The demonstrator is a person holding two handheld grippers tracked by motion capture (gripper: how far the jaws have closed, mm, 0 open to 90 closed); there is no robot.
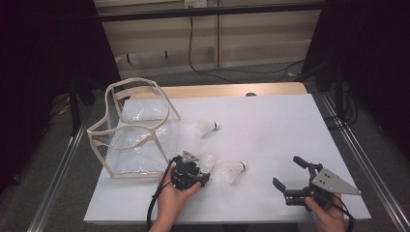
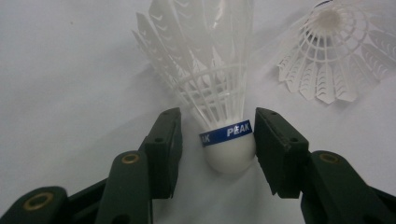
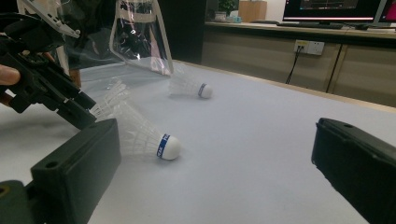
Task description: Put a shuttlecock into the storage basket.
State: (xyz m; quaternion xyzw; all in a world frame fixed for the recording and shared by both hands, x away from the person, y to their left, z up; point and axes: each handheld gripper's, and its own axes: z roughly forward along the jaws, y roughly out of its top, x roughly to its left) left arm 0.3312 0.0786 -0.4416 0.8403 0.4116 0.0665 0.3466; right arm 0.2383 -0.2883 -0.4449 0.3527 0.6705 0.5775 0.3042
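A white shuttlecock lies on the white table with its cork base between the two black jaws of the left gripper. The jaws stand part-way apart around the blue-banded cork; one pad sits right against it, perhaps touching, while a narrow gap shows on the other side, so no firm pinch can be made out. The feather skirt points away from the gripper. In the high view the left gripper rests near the table's front edge, in the person's left hand, with this shuttlecock at its tip.

A second shuttlecock lies just beside the first, to its right, cork toward the table's far right. A third shuttlecock lies farther back, well apart. A clear plastic bag with cream trim stands open at the left of the table, close behind the left gripper.

The right gripper hovers low at the front right, its jaws spread wide with nothing between them, well apart from every shuttlecock.
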